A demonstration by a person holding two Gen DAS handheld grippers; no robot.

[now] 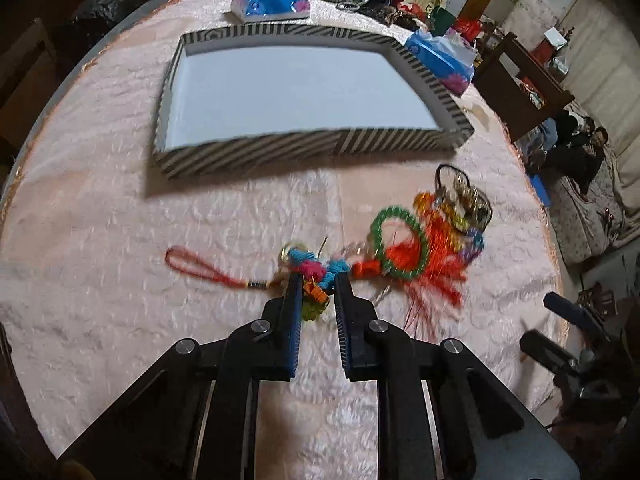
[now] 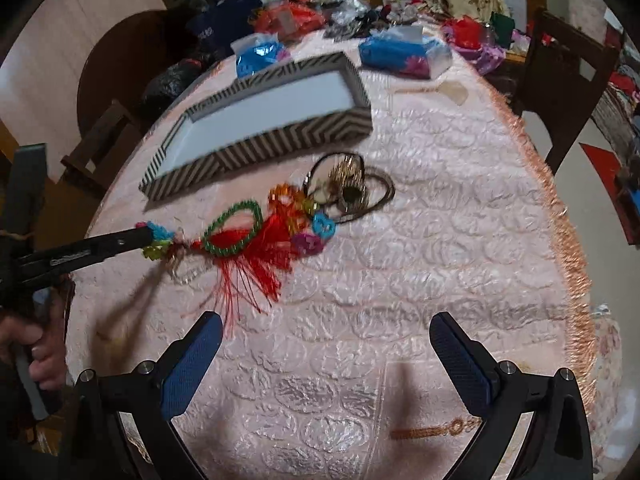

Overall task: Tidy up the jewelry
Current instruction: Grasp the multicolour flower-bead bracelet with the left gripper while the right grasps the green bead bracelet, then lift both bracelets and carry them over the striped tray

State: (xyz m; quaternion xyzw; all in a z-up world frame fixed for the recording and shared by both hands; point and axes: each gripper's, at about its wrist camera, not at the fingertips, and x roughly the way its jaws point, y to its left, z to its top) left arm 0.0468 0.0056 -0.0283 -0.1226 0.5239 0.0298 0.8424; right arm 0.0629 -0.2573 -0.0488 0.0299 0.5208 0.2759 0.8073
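Now | left gripper (image 1: 316,280) jaws clamped on beaded charm (image 1: 316,270) | right gripper (image 2: 326,334) jaws apart | charm light, floppy, tangle-prone; grip knotted middle.

My right gripper (image 2: 326,354) hangs wide open at bottom centre over the pink embossed tablecloth (image 2: 440,248). At left, my left gripper (image 2: 146,236) pinches a colourful beaded charm (image 2: 160,242). A striped shallow tray (image 2: 260,144) sits upper centre.

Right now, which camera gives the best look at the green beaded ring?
The left wrist view: the green beaded ring shows as a full open loop near the left gripper. The right wrist view shows it smaller, flattened and partly over red tassel.
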